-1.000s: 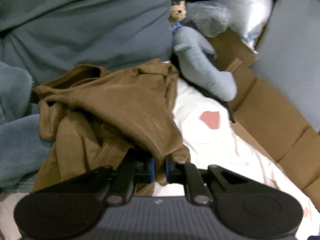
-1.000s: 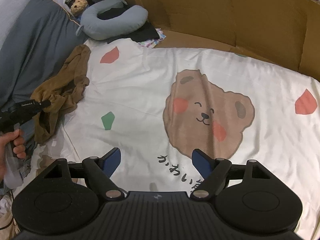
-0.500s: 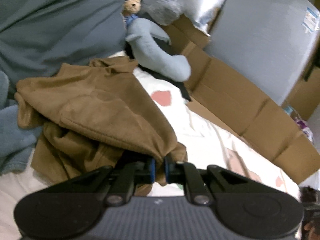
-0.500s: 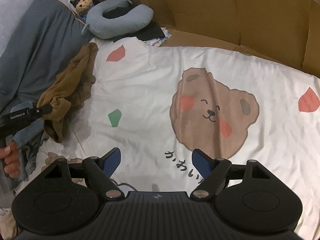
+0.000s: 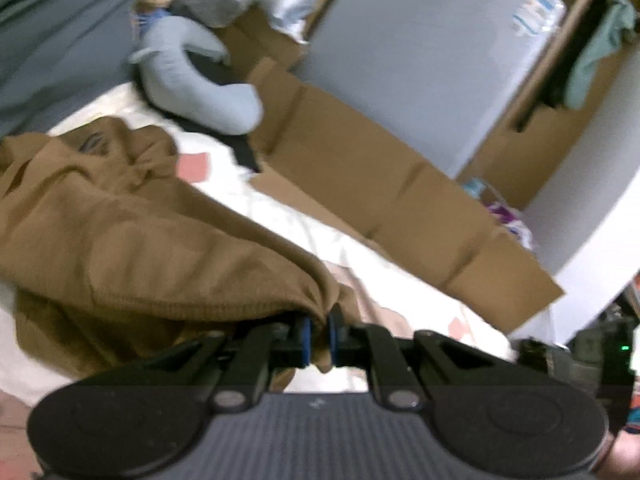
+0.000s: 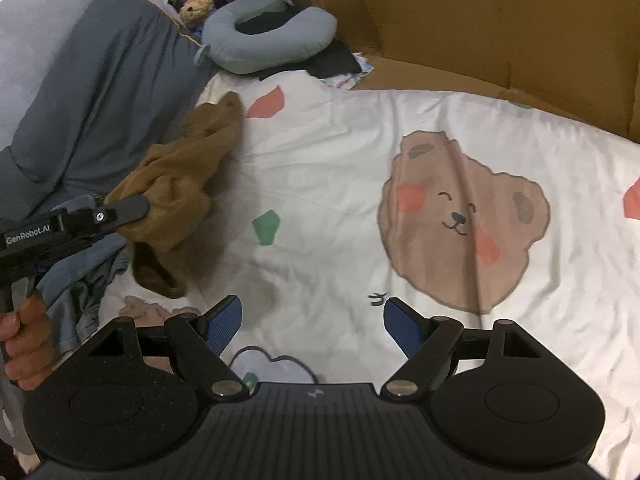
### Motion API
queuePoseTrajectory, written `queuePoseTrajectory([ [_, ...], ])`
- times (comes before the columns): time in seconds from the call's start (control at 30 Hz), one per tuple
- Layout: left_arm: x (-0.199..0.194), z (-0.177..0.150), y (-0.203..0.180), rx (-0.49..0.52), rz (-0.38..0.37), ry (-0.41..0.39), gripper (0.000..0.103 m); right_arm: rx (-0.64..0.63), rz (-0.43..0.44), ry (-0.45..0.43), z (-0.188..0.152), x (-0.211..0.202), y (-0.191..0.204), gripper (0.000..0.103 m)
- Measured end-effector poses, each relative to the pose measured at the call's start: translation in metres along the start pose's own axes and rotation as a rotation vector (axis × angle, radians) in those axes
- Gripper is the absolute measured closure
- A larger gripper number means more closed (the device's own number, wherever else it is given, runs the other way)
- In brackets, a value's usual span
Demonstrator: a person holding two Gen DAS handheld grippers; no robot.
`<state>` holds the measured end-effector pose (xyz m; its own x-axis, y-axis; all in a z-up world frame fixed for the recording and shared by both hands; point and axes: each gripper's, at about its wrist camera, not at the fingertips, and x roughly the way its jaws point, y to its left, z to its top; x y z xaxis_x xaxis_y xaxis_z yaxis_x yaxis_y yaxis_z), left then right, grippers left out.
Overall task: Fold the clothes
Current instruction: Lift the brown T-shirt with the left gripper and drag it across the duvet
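Observation:
A brown garment (image 5: 132, 240) lies bunched at the left of a white bedsheet with a bear print (image 6: 464, 216). My left gripper (image 5: 318, 336) is shut on an edge of the brown garment and lifts it off the sheet; this also shows in the right wrist view, where the garment (image 6: 180, 184) hangs from the left gripper (image 6: 138, 206). My right gripper (image 6: 312, 324) is open and empty, low over the near part of the sheet.
A grey-blue neck pillow (image 6: 272, 36) and a small plush toy (image 6: 196, 0) lie at the head of the bed. A dark grey pillow (image 6: 100, 80) and blue clothes (image 6: 80, 280) lie on the left. Cardboard (image 6: 500, 32) lines the far side.
My left gripper has lifted the brown garment and pulled it right, toward the middle of the sheet. My right gripper has stayed open and shifted slightly.

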<state>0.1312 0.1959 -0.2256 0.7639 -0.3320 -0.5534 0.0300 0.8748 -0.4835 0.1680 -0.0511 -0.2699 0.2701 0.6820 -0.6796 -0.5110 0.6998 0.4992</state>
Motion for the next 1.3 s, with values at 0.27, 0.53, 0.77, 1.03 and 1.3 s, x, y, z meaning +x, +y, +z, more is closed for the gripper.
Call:
queuePoseTrajectory([
  [0.27,0.01,-0.004,-0.028,-0.006,-0.093,0.044,0.095,0.001,0.08,-0.014,-0.001,0.001,0.013,0.021],
  [0.53,0.031,-0.021,-0.023,0.011,-0.073,0.195,0.068,-0.005,0.08,0.009,-0.008,0.009,0.016,0.021],
  [0.77,0.018,-0.038,0.003,0.092,0.033,0.228,0.046,0.009,0.059,0.055,-0.022,0.023,0.009,0.021],
  [1.03,-0.002,-0.049,0.08,0.062,0.3,0.236,0.046,-0.001,0.041,0.083,-0.028,0.03,0.006,0.021],
  [1.3,0.001,-0.044,0.14,0.0,0.428,0.196,0.045,-0.007,0.028,0.101,-0.032,0.032,0.005,0.021],
])
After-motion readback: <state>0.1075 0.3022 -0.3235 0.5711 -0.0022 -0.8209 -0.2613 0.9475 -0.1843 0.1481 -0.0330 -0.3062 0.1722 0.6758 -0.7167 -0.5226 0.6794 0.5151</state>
